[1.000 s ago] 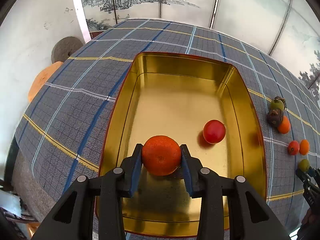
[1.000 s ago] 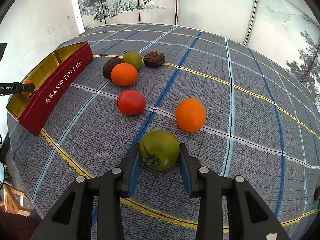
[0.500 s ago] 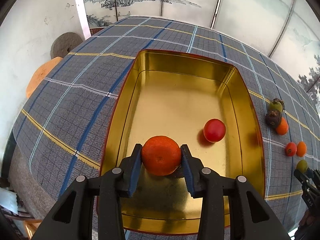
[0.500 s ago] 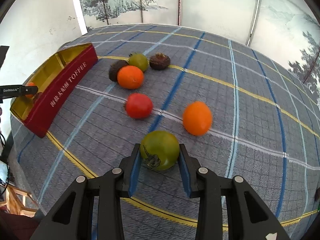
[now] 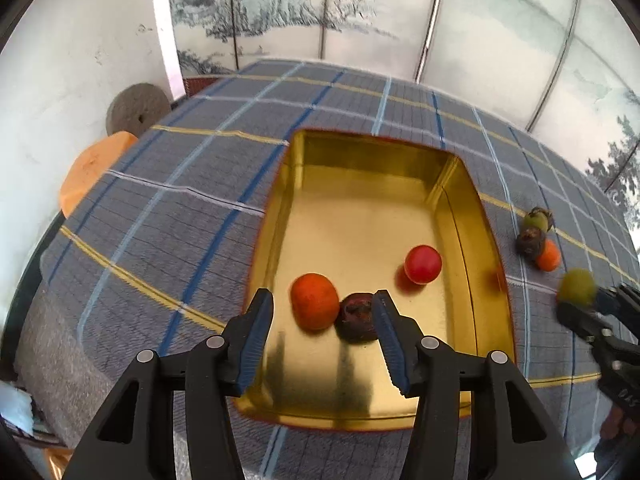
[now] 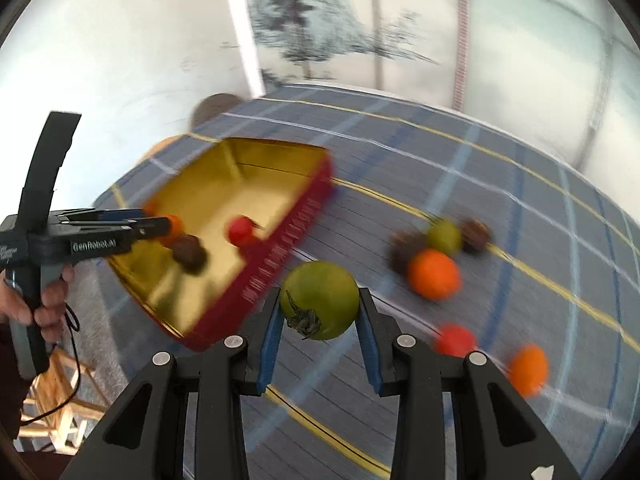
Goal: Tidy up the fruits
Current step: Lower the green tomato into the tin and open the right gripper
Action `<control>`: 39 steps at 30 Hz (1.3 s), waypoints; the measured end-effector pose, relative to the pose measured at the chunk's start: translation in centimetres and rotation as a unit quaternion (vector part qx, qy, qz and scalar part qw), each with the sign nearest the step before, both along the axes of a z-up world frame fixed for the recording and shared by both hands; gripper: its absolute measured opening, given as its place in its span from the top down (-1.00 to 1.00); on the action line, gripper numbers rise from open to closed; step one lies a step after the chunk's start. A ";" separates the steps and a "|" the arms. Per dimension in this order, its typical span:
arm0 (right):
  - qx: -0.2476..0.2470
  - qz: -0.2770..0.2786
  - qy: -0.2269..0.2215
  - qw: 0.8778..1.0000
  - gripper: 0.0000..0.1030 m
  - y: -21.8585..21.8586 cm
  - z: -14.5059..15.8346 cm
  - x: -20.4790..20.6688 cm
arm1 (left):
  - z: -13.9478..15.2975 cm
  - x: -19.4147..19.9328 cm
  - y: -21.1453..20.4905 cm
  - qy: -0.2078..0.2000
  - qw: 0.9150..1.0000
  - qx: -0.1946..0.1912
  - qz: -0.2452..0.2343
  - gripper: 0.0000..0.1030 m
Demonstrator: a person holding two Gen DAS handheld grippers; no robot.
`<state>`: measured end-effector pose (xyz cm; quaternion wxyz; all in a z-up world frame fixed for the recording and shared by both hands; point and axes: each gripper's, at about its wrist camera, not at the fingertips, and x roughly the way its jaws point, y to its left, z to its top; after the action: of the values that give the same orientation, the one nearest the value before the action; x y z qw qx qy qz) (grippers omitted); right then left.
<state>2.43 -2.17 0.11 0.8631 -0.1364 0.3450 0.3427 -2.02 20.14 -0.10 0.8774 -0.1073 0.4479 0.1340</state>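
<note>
Left tool (image 5: 322, 334) is spread wide, pinching nothing, low in the left wrist frame over the near end of the gold tin (image 5: 276, 216). An orange fruit (image 5: 314, 301) lies on the tin floor between its fingers, touching a dark brown fruit (image 5: 356, 318) just to its right; a red fruit (image 5: 423, 264) sits apart, toward the centre right. Right tool (image 6: 318, 338) pinches a green fruit (image 6: 320, 300), stem end down-left, at lower centre of the right wrist frame, above the plaid bench (image 6: 500, 208) and just beside the tin's red outer wall (image 6: 280, 256). Right of it on the bench: a cluster of orange (image 6: 434, 274), green (image 6: 444, 237) and two dark fruits; nearer the lower right, a red (image 6: 455, 340) and an orange one (image 6: 528, 369). This view is blurred.
</note>
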 end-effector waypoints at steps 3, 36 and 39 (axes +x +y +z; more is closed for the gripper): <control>-0.005 0.040 -0.002 0.999 0.35 3.3 0.2 -0.5 | 0.7 -1.1 0.8 -0.007 1.000 0.003 0.017 -0.08; -0.077 0.106 0.010 0.991 0.23 12.7 -4.2 -0.3 | -0.5 -4.6 3.4 0.015 0.998 -0.011 0.060 -0.11; -0.067 0.104 0.009 0.992 0.19 12.3 -3.7 -0.4 | -0.1 -4.5 3.2 0.009 0.998 -0.012 0.058 -0.11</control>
<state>2.02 10.16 -3.58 0.8084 -0.2262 0.3587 0.4082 -6.54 23.32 -0.18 0.8629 -0.1425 0.4499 0.1807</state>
